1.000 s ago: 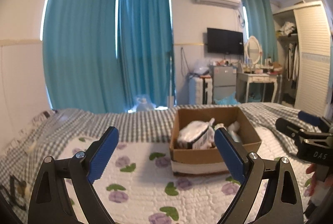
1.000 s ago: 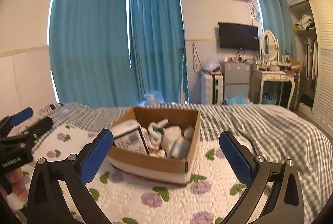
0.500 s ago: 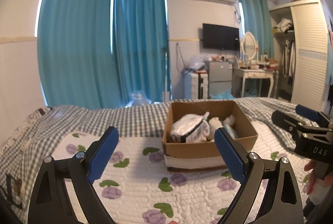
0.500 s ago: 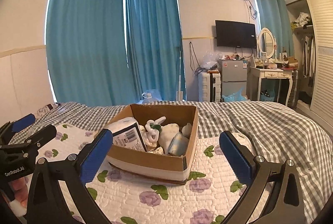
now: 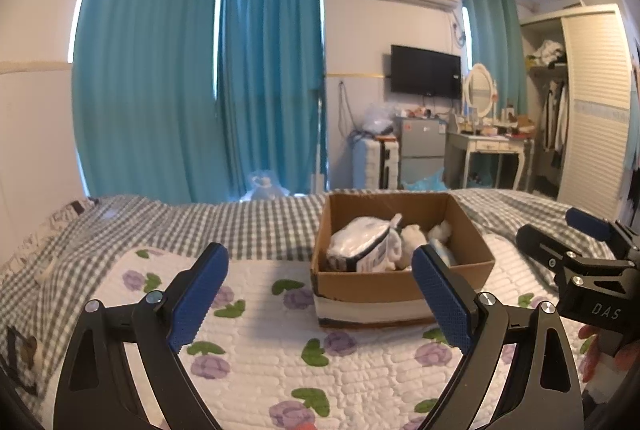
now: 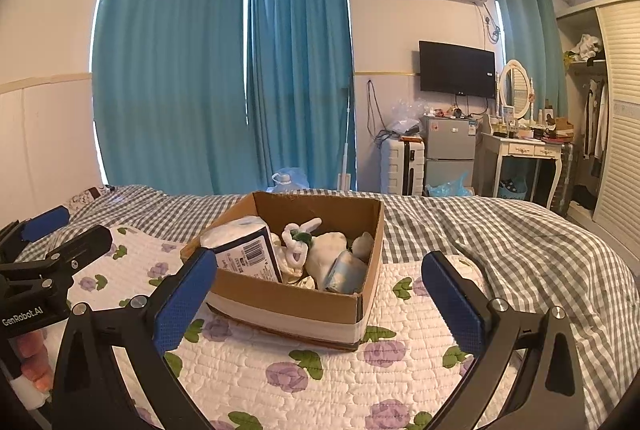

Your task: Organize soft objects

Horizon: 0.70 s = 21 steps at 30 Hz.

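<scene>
A cardboard box rests on the white flower-print quilt. Inside lie a wrapped white pack with a barcode label, a white soft toy with a green bit, a pale cushion-like lump and a light blue packet. My left gripper hovers open in front of the box, nothing between its blue pads. My right gripper is open too, just short of the box, and shows at the right edge of the left wrist view.
The bed's grey checked cover spreads around the quilt. Beyond the bed stand teal curtains, a white suitcase, a small fridge, a dressing table with mirror and an open wardrobe. A hand holds the left gripper.
Both views have shifted slightly lower and closer to the box over the last second. Both grippers stayed open; nothing was picked up.
</scene>
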Tool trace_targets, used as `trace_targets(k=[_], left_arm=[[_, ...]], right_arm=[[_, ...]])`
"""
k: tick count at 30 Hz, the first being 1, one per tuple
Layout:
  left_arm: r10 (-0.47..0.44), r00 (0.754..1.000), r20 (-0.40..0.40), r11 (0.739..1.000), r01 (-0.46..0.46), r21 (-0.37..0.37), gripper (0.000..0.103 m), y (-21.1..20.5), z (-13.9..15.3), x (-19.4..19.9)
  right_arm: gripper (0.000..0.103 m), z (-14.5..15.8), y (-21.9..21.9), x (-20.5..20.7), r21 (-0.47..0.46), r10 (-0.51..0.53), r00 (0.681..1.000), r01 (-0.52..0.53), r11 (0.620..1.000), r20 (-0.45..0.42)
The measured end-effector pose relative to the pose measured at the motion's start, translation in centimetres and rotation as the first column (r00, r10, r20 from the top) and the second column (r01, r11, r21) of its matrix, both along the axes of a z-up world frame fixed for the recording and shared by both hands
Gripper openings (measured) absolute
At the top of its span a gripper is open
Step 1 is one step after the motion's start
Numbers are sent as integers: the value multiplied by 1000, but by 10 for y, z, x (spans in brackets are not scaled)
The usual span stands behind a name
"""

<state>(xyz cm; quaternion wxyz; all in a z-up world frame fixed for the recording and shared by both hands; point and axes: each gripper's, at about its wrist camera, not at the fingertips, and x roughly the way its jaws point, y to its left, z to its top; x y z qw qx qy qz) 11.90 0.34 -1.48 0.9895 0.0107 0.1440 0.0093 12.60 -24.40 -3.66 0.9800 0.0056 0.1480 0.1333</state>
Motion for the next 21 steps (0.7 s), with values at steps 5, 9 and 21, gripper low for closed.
trace_targets(k=[5,9,21], left_arm=[[-4,1000,-6,1000,4,-1,95,1,-1,1],[-9,1000,-10,1000,9,-2,95,1,-2,1],[-7,1000,-13,1000,7,-2,95,1,-2,2]], right_arm=[[103,-1,1,1,-3,4,1000,-4,1000,-8],[103,-1,2,1,-4,5,1000,-5,1000,-8],[103,-3,2,2,-4,1,1000,-1,1000,-13]])
